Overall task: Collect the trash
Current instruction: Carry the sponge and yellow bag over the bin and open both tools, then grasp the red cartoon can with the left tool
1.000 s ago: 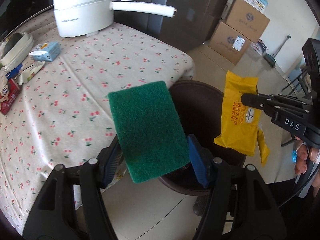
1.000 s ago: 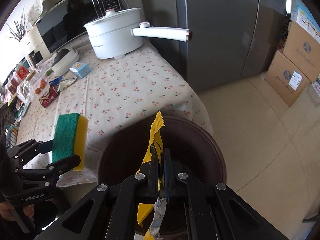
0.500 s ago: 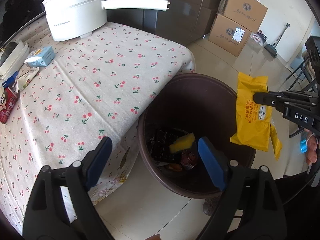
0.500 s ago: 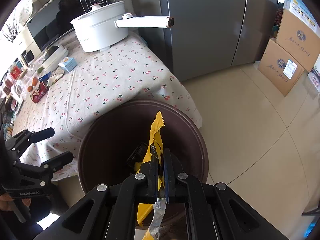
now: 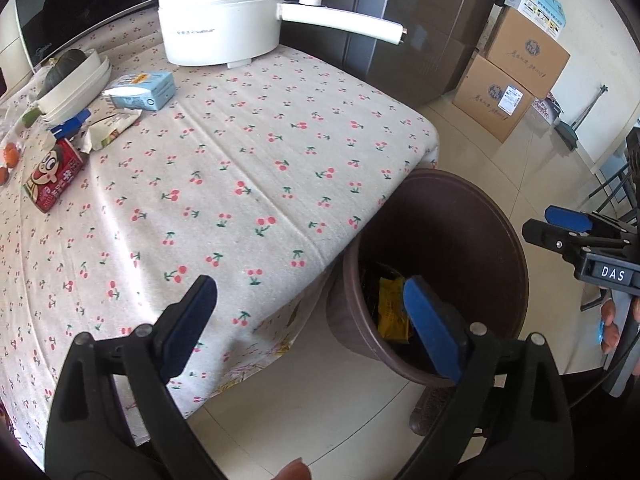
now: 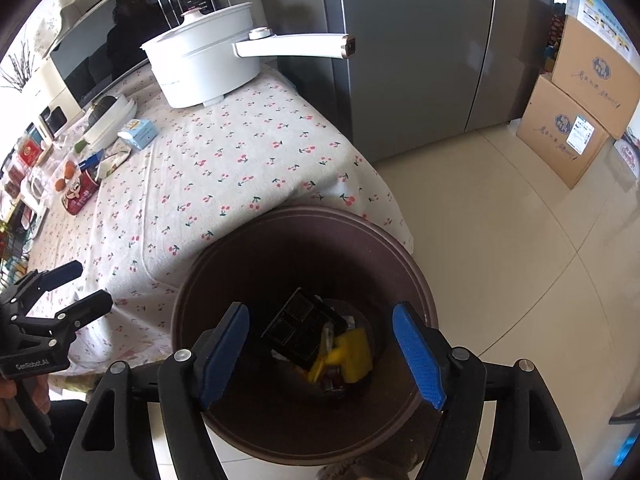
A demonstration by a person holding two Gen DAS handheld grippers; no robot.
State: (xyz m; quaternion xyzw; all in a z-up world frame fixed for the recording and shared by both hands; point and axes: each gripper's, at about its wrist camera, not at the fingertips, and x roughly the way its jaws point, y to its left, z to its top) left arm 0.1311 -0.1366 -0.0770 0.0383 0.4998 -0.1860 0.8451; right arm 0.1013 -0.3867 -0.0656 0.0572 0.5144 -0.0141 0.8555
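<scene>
A round brown trash bin (image 6: 416, 280) stands on the floor by the table corner; it also shows in the left wrist view (image 5: 516, 248). Inside lie a yellow packet (image 6: 354, 354), a black wrapper (image 6: 296, 330) and other scraps. My right gripper (image 6: 322, 352) is open and empty, right above the bin's mouth. My left gripper (image 5: 312, 328) is open and empty, over the table's near corner beside the bin. On the table lie a red snack can (image 5: 54, 178), a blue carton (image 5: 142, 90) and a torn wrapper (image 5: 110, 130).
A white electric pot (image 5: 222, 12) with a long handle stands at the table's far end. White dishes (image 5: 76, 84) sit at the left. A grey fridge (image 6: 420, 48) and cardboard boxes (image 6: 576, 120) stand beyond. Tiled floor surrounds the bin.
My left gripper opened and let the green sponge fall into the bin, then swung towards the table. My right gripper opened and dropped the yellow packet into the bin.
</scene>
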